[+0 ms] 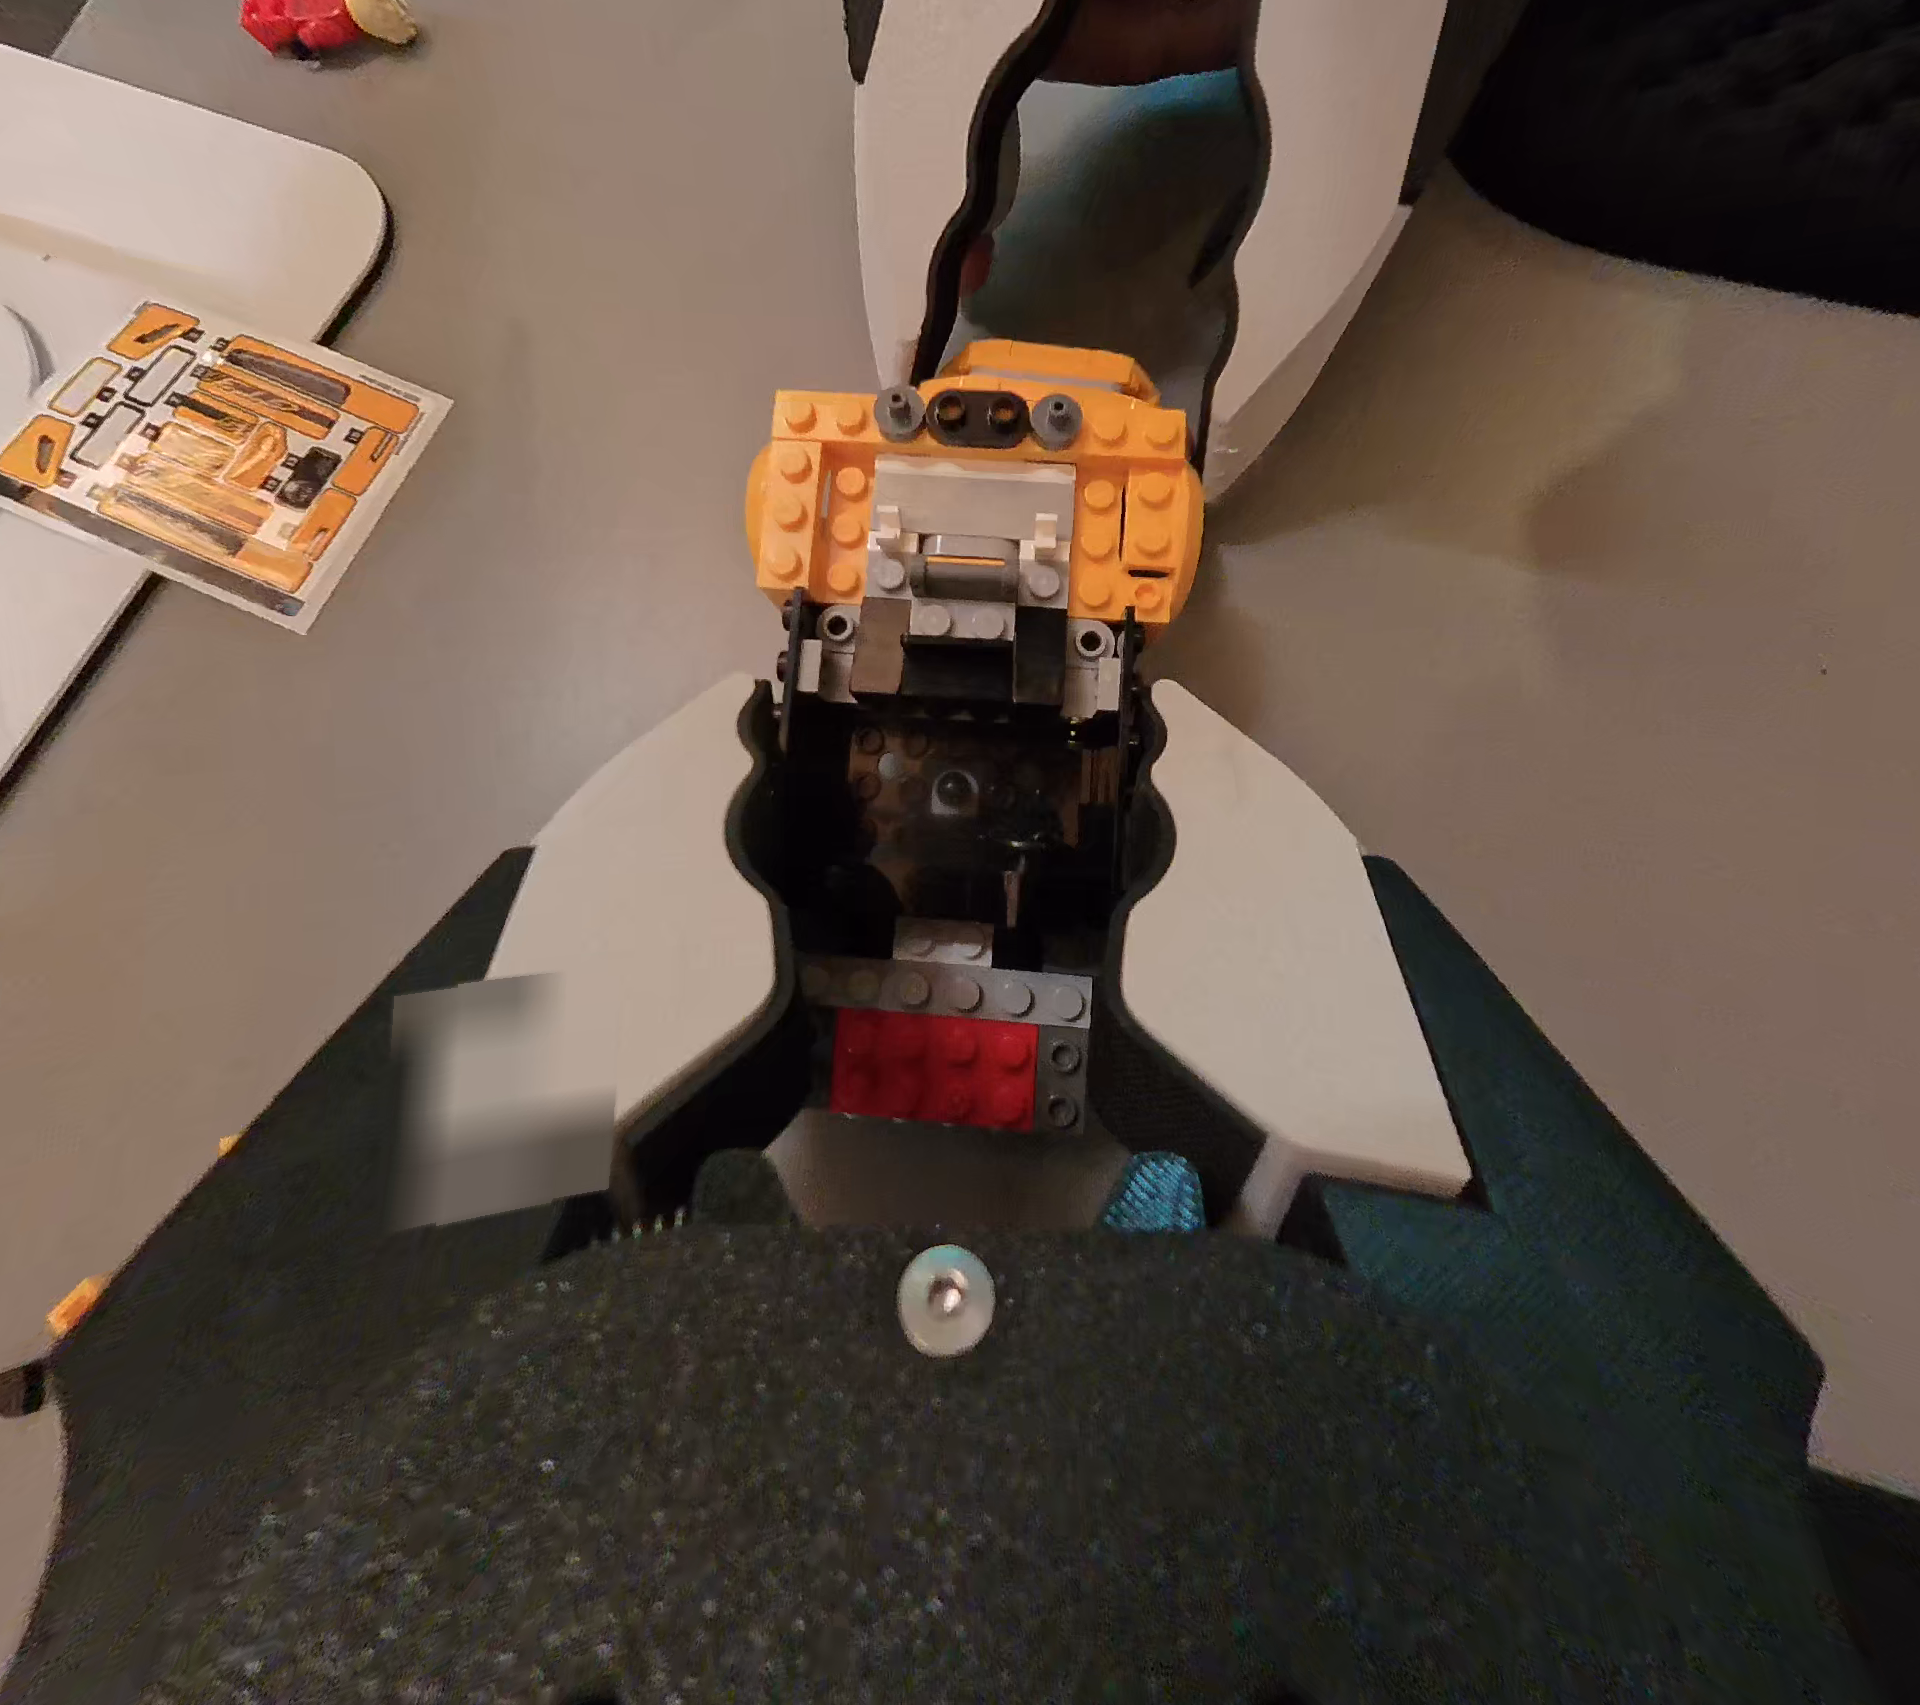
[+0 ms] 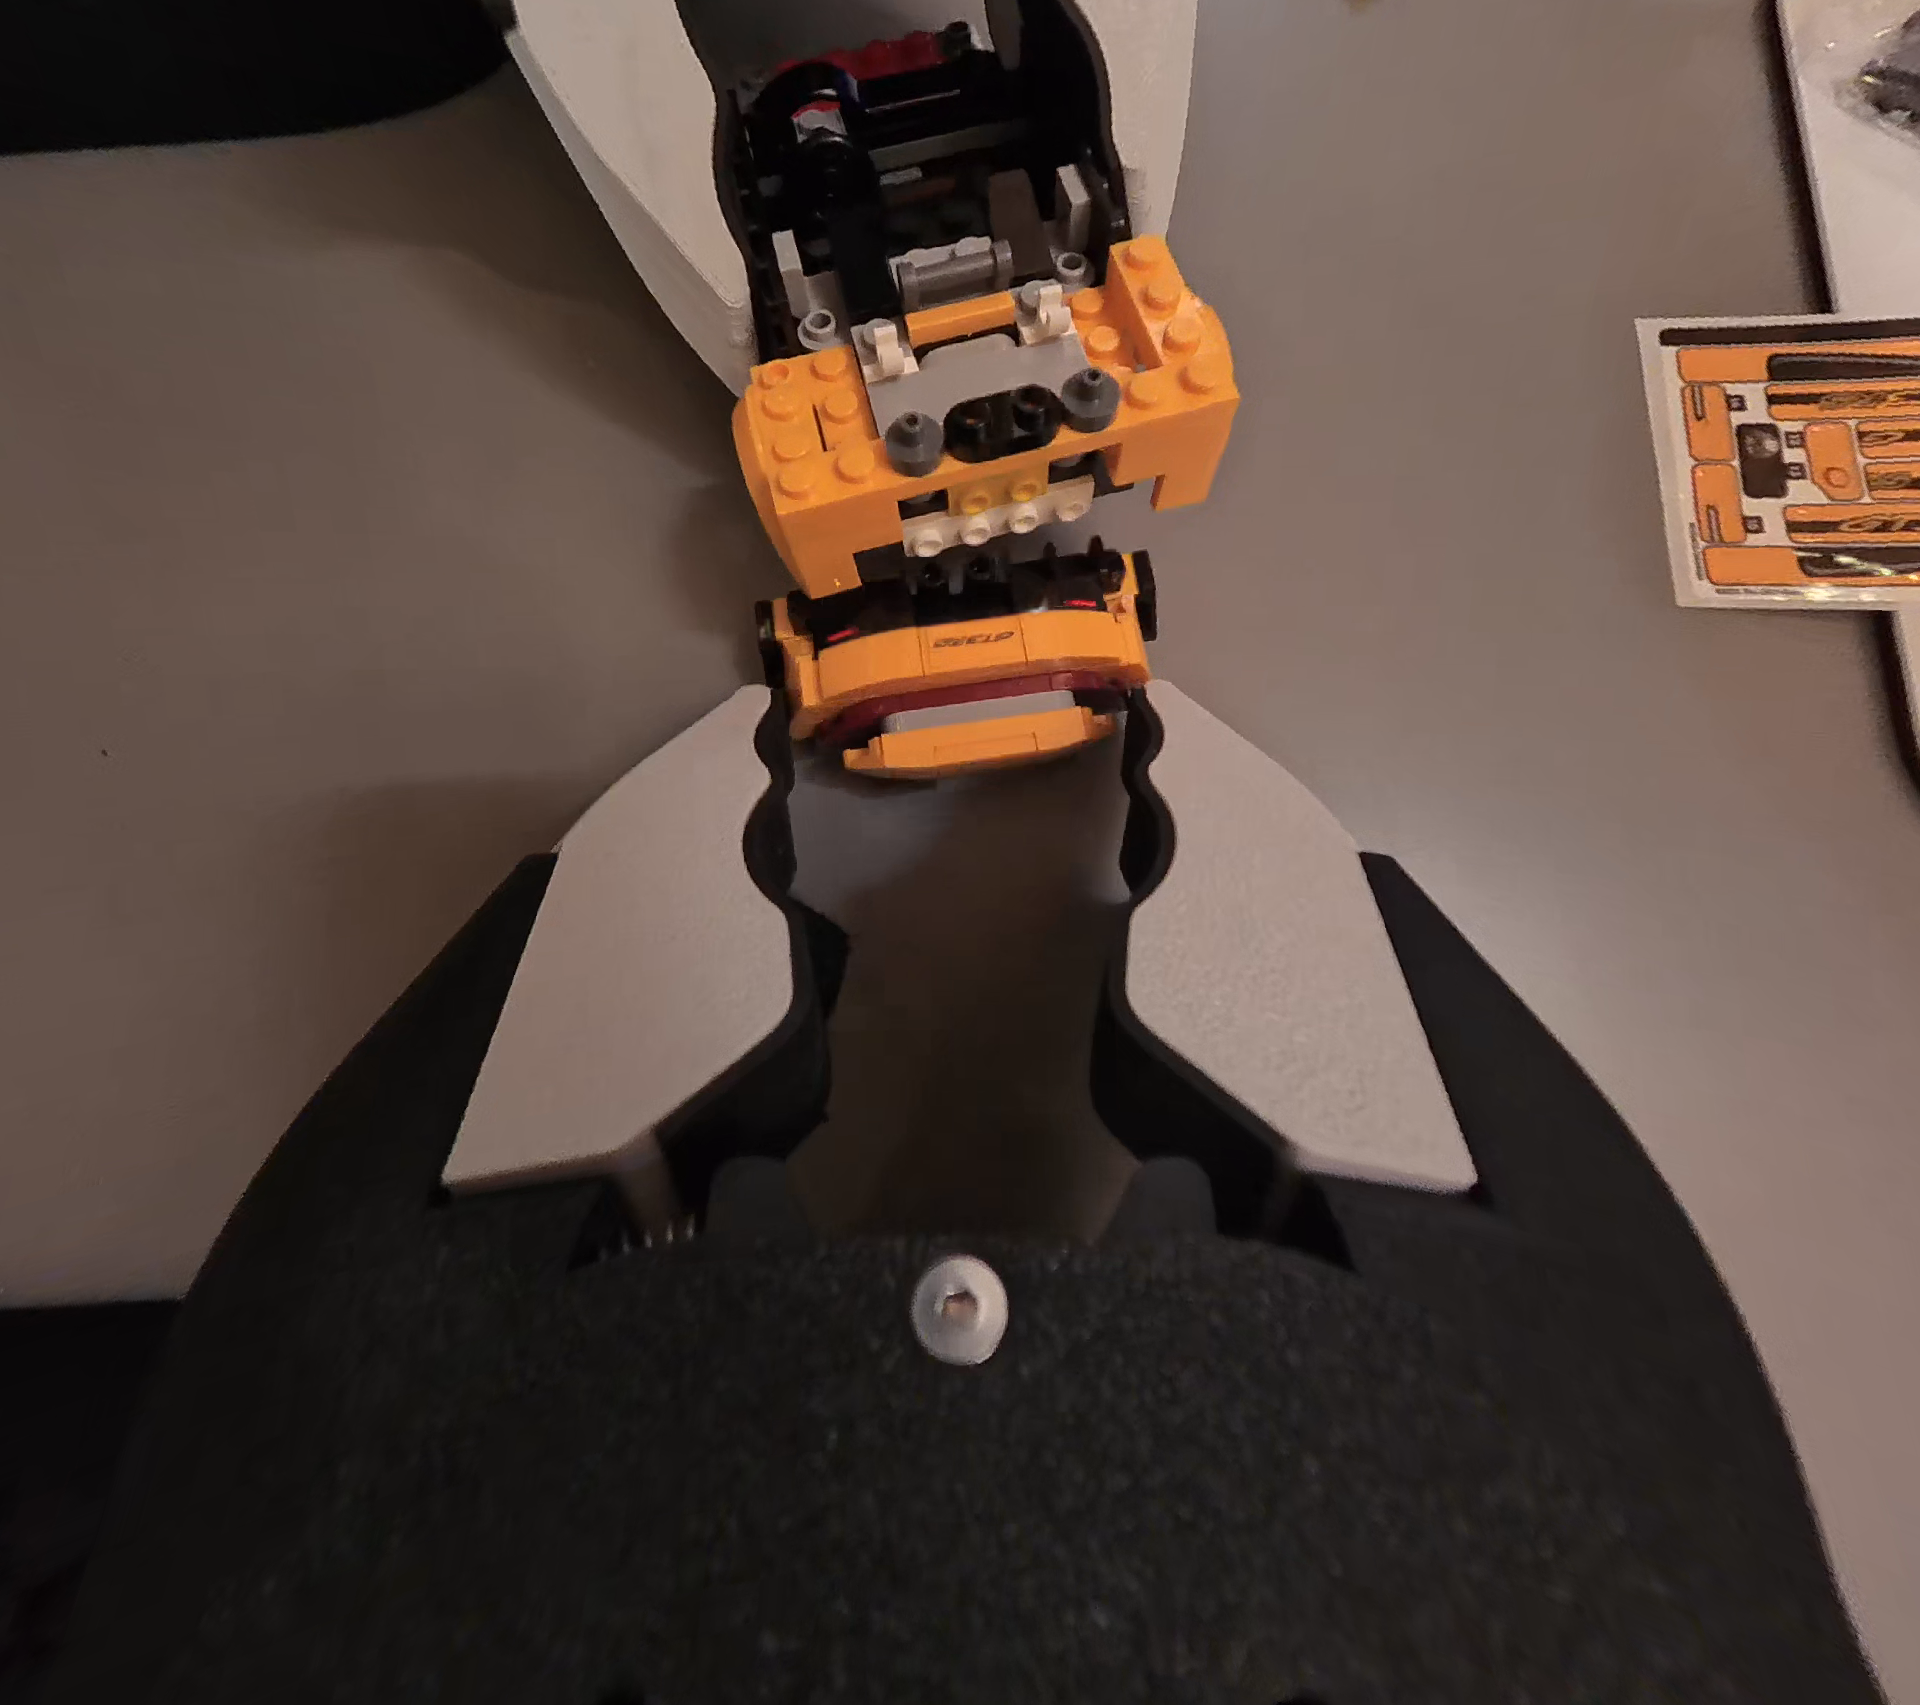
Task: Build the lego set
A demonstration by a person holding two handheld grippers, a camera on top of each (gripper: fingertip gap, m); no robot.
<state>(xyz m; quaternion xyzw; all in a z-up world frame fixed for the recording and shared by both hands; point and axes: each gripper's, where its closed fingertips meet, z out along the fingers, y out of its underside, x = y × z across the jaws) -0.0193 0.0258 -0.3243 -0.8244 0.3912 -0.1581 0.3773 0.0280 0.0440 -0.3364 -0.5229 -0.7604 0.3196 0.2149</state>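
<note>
Lego car (image 1: 966,720) clamped in left claw (image 1: 951,720); right claw (image 2: 951,710), opposite, clamped on bumper piece (image 2: 961,668)

White claw (image 1: 951,699) fingers, black wavy pads, silver screw.

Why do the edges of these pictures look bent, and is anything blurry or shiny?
Both views are wide-angle, so the table curves toward the edges. Left wrist view: the sticker sheet shows glare, and one mosaic patch was added afterwards. Right wrist view: the orange car is sharp, the background dim.
</note>
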